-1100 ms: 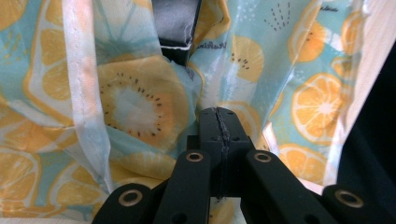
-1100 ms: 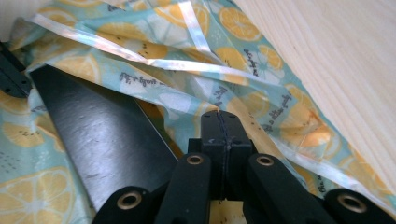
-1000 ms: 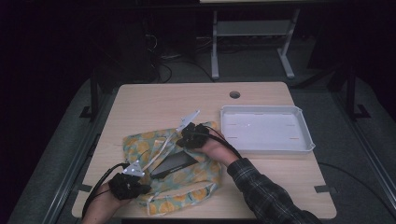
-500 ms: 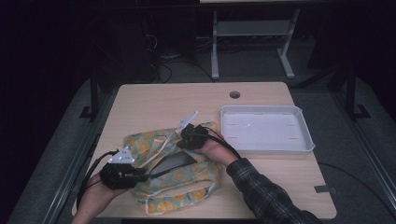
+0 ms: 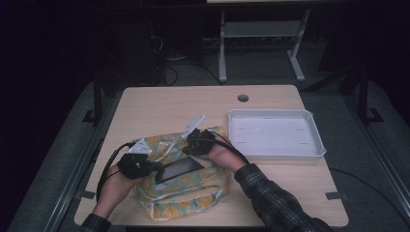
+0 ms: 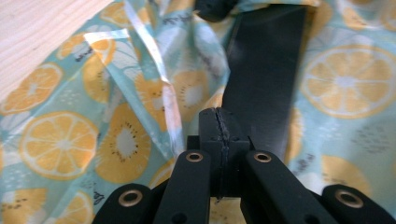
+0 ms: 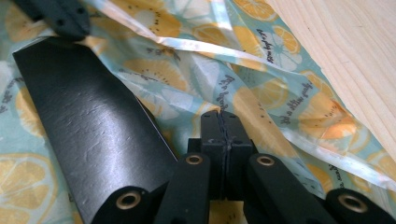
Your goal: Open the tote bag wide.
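Note:
A soft bag (image 5: 186,195) printed with orange and kiwi slices lies on the near half of the table. A flat, glossy black panel (image 5: 180,169) lies at its top, reaching from one gripper to the other; lining or separate thing, I cannot tell. My left gripper (image 5: 155,167) is at the panel's left end, its jaws having just closed flat together (image 6: 219,114) over the bag's fabric (image 6: 60,140). At the panel's far end, my right gripper (image 5: 189,150) is shut too (image 7: 223,116), beside the bag's shiny rim (image 7: 280,107). No fabric shows between either pair of pads.
A white, shallow tray (image 5: 316,133) stands to the right of the bag. The wooden table (image 5: 159,106) has a round cable hole (image 5: 243,98) at the back. Cables trail from both grippers over the bag's left side. The floor around is dark.
My left hand has moved left and away from the table's near edge, from the bag's lower left corner to the black panel's left end. The right hand has stayed put.

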